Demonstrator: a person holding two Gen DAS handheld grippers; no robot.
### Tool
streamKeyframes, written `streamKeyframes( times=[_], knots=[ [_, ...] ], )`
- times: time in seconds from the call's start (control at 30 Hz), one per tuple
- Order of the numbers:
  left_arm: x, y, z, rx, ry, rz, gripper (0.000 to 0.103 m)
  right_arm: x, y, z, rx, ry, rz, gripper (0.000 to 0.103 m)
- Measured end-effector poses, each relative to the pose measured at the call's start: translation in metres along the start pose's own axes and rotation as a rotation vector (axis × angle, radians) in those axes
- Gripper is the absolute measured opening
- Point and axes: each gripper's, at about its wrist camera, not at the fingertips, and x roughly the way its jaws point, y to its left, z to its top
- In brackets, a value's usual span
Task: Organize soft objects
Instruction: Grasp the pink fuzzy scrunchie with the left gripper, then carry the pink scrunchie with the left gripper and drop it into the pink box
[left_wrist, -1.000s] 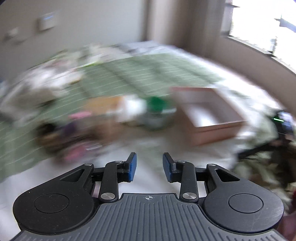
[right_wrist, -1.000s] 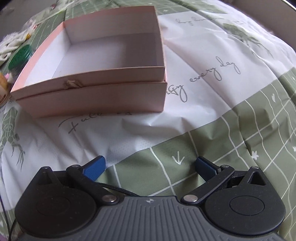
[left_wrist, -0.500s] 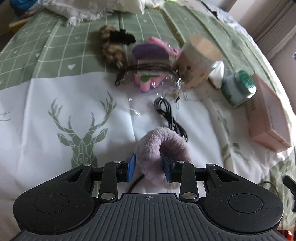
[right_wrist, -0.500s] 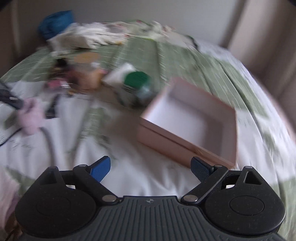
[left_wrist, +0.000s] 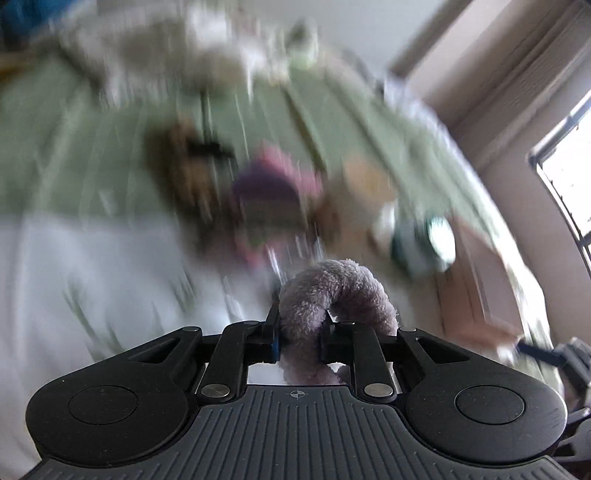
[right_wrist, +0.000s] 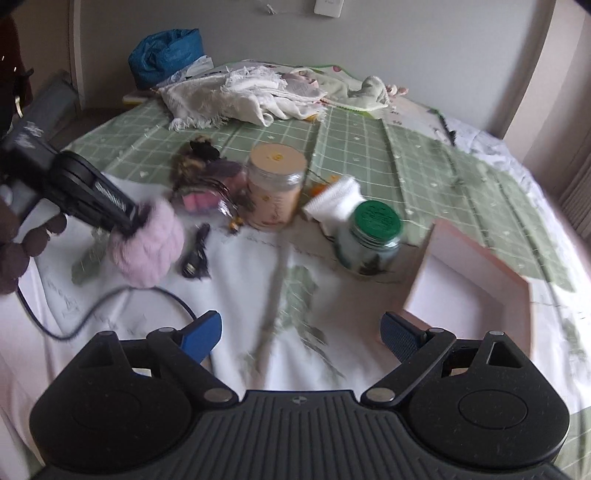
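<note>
Bedspread (right_wrist: 369, 140) | pink box (right_wrist: 476, 258) empty | left gripper (left_wrist: 297, 332) clamps scrunchie (left_wrist: 332, 295) | right gripper (right_wrist: 299, 332) wide

Both grippers are showing matte black bodies: a ribbed central plate with a small crosshair mark, round caps at either side, and silver pivot screws on the linkage arms. The right gripper (right_wrist: 299, 332) is wearing textured blue pads (right_wrist: 397, 334). A thin dark cable (right_wrist: 110, 306) is trailing from the left gripper (left_wrist: 299, 332).
</note>
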Motion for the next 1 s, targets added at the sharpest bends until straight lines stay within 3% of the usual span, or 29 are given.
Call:
streamKeyframes(
  times=[0.1,0.2,0.27,0.47,0.53,0.7,0.73,0.87,1.0],
  knots=[
    [-0.011,0.020,0.005,-0.110,-0.114,0.010,0.021,0.033,0.016,0.016,0.045,0.021,0.042,0.083],
    [-0.013,0.044,0.003,-0.252,-0.141,0.029,0.020,0.075,0.037,0.031,0.066,0.054,0.104,0.064],
    [-0.017,0.052,0.001,-0.306,-0.155,0.018,0.020,0.100,0.051,0.039,0.076,0.066,0.135,0.058],
    [-0.013,0.049,0.005,-0.270,-0.139,0.013,0.021,0.154,0.085,0.053,0.024,0.113,0.158,0.045],
    [-0.009,0.047,0.005,-0.258,-0.133,0.020,0.021,0.163,0.091,0.051,-0.013,0.153,0.164,0.026],
    [-0.003,0.035,0.005,-0.182,-0.119,0.049,0.021,0.124,0.081,0.043,-0.055,0.145,0.210,0.022],
    [-0.003,0.029,0.004,-0.154,-0.120,0.050,0.021,0.109,0.073,0.042,-0.044,0.136,0.227,0.001],
    [-0.005,-0.004,-0.001,-0.025,-0.114,0.004,0.021,0.031,0.019,0.040,-0.004,0.053,0.214,0.000],
    [0.003,-0.041,-0.016,-0.012,-0.030,-0.073,0.021,-0.025,-0.038,0.032,0.063,0.035,0.142,0.000]
  ],
)
